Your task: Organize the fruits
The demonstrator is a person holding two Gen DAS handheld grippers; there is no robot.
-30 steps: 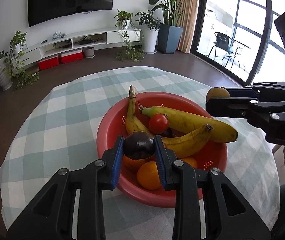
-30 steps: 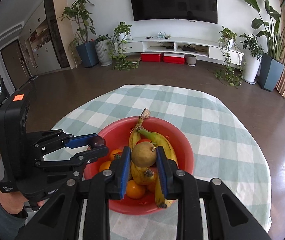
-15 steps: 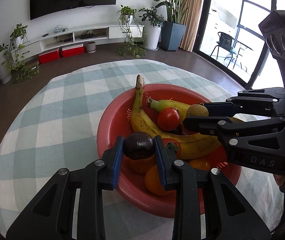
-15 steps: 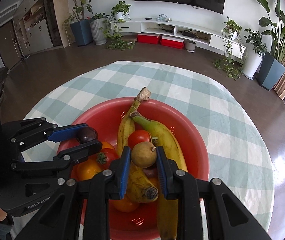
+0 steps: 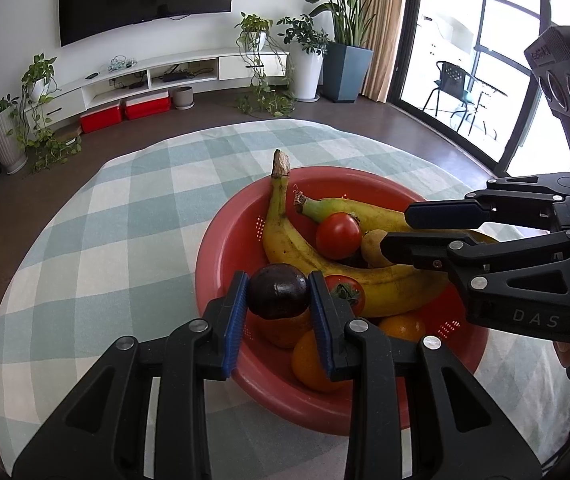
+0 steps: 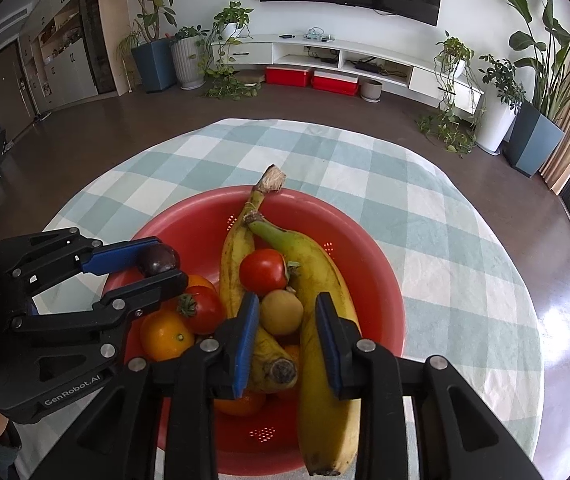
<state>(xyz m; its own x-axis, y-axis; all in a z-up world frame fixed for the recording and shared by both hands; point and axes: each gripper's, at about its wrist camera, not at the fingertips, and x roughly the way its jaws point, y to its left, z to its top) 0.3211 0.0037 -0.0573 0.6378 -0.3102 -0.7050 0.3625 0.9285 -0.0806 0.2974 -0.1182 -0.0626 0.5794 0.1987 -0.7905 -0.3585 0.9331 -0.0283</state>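
A red bowl stands on the checked cloth of the round surface, nearer its front edge than its far edge. Two bananas lie lengthwise in the bowl, their stems reaching towards the bowl's far rim. A red tomato rests between them, a second tomato with a green calyx lies at the bowl's left side, and an orange sits just beside it, at the near left.

The left gripper hangs over the bowl's near left rim with its jaws clamped on a dark purple fruit; both blue pads press on its sides, and the fruit is clear of the pile beneath it.

The right gripper is over the middle of the bowl and its jaws are opening. A small tan fruit lies between them, resting on the bananas just in front of the red tomato. The left pad is at or very near the fruit's side, while a clear gap shows between the fruit and the right pad.
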